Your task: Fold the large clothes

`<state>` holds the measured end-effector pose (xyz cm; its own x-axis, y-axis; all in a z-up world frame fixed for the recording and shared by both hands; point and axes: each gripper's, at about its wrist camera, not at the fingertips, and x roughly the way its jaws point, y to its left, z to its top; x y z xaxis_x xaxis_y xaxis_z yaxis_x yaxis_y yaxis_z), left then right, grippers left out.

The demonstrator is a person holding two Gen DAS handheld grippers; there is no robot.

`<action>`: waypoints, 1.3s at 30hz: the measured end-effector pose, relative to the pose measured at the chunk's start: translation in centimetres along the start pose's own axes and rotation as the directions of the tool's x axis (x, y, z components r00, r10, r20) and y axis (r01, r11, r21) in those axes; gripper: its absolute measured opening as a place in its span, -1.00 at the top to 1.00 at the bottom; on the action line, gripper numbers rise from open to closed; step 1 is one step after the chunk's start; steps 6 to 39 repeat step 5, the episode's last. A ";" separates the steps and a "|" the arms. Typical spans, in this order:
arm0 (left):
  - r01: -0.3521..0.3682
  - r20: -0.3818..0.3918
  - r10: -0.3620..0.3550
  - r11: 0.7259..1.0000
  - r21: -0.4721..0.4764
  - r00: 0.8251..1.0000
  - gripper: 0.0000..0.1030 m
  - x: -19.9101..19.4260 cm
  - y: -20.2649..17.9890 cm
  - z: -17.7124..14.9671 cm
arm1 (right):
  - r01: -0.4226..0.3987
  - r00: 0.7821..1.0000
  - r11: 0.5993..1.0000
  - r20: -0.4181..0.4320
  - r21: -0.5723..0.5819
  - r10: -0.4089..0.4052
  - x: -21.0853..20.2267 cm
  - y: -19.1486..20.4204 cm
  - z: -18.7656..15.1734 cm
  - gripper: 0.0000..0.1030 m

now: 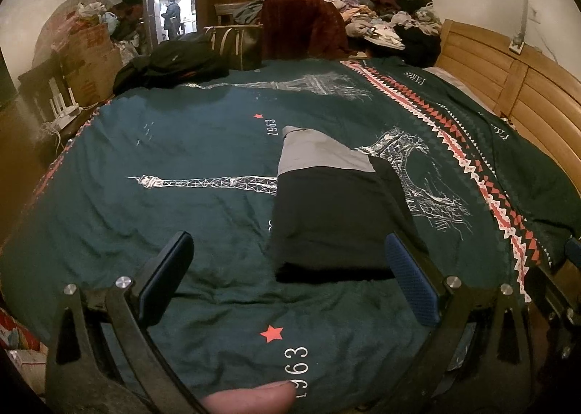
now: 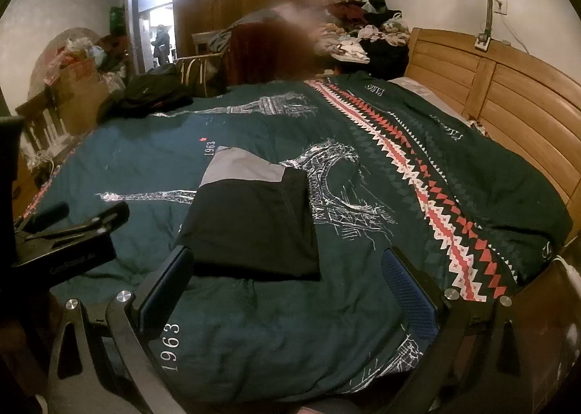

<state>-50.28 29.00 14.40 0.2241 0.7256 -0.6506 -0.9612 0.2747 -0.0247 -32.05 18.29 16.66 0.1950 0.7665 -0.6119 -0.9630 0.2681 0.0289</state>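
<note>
A folded black garment with a grey far end (image 1: 326, 210) (image 2: 254, 218) lies flat on the dark green quilt (image 1: 163, 160) (image 2: 145, 145) in the middle of the bed. My left gripper (image 1: 290, 261) is open, hovering just short of the garment's near edge, with nothing between its fingers. My right gripper (image 2: 290, 276) is also open, low over the quilt at the garment's near edge, empty. The left gripper (image 2: 72, 229) shows at the left side of the right wrist view, apart from the garment.
A wooden headboard (image 1: 508, 87) (image 2: 508, 105) runs along the right. A heap of loose clothes (image 1: 381, 11) (image 2: 363, 33) sits at the bed's far end, with a dark bag (image 1: 170, 62) and boxes (image 1: 87, 62) on the left. A person (image 1: 171, 16) stands in the far doorway.
</note>
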 end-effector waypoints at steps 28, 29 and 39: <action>0.026 0.017 -0.026 1.000 -0.017 1.000 -1.00 -0.2 0.5 0.0 | -0.002 1.000 1.000 -0.001 0.001 0.002 0.0 0.0 0.0 -1.00; 0.026 0.017 -0.026 1.000 -0.017 1.000 -1.00 -0.2 0.5 0.0 | -0.002 1.000 1.000 -0.001 0.001 0.002 0.0 0.0 0.0 -1.00; 0.026 0.017 -0.026 1.000 -0.017 1.000 -1.00 -0.2 0.5 0.0 | -0.002 1.000 1.000 -0.001 0.001 0.002 0.0 0.0 0.0 -1.00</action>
